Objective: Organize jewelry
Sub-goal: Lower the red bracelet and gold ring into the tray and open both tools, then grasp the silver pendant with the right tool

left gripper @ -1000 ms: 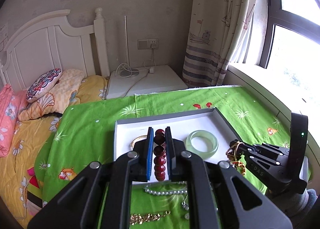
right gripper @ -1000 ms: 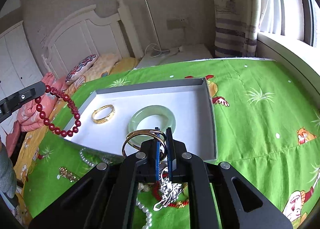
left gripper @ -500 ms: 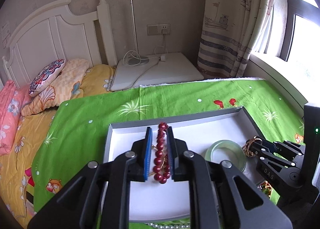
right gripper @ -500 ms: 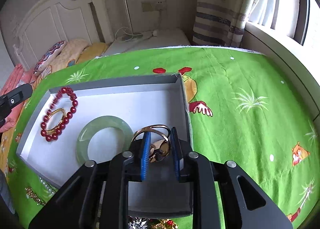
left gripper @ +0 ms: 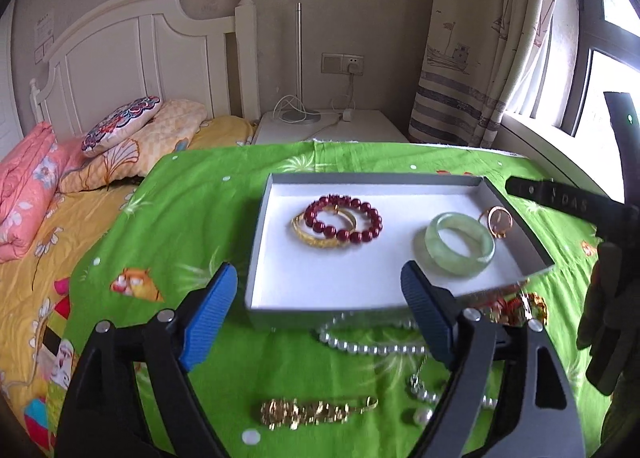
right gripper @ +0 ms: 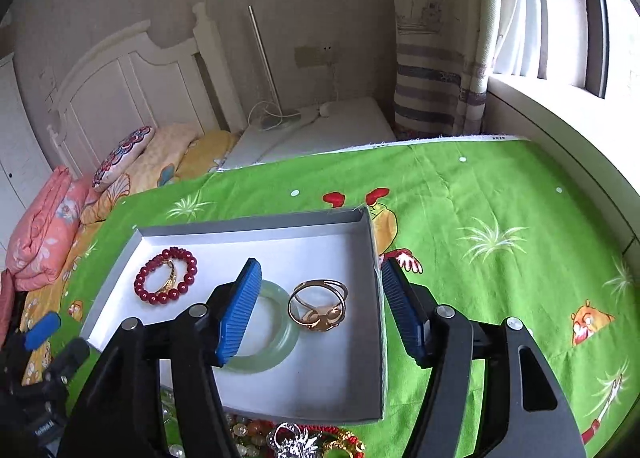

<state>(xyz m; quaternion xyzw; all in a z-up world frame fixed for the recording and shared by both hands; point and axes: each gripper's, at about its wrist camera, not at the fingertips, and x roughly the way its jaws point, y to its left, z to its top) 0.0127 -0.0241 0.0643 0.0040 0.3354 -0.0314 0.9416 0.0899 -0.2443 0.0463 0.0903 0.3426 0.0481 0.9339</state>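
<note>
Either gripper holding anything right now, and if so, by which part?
Nothing is held. The left gripper and right gripper are both open and empty; the red bead bracelet and gold wire bangle lie in the box.

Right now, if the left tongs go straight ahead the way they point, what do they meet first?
Probably the near wall of the tray, which lies between the open left tongs; depth is unclear, so they might pass over it.

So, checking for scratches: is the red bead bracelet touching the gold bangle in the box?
Touching. The left wrist view shows the red bead bracelet lying across the gold bangle, beads overlapping its band.
</note>
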